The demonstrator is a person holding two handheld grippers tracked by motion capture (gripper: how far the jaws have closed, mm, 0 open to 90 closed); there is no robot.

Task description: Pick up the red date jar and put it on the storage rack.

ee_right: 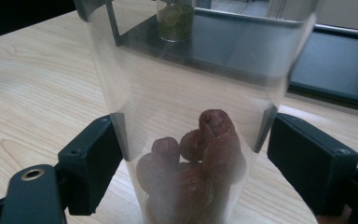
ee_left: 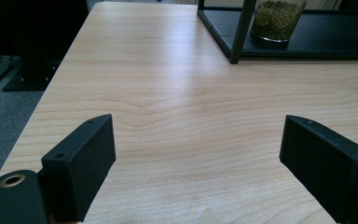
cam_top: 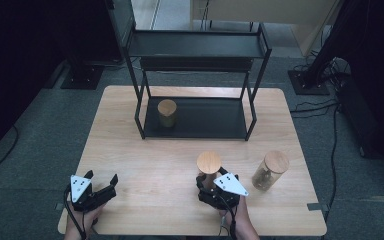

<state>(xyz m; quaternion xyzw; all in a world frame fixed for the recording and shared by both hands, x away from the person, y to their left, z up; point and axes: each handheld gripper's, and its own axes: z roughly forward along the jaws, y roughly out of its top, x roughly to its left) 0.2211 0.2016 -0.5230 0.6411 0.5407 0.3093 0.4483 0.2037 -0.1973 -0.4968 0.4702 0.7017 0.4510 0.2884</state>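
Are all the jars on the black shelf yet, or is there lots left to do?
One jar of green beans already stands on the shelf's bottom level. The right gripper has its jaws against the jar of red dates on the table, apparently gripping it. A third jar waits at its right, untouched. The left gripper sits open with nothing between its jaws. Roughly one of three looks done.

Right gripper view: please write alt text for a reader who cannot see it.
A clear glass jar holding reddish-brown dried fruit stands between the two black jaws of the right claw, which sit at its sides. Behind it, on the wooden table, a black shelf rack holds a jar of green beans.
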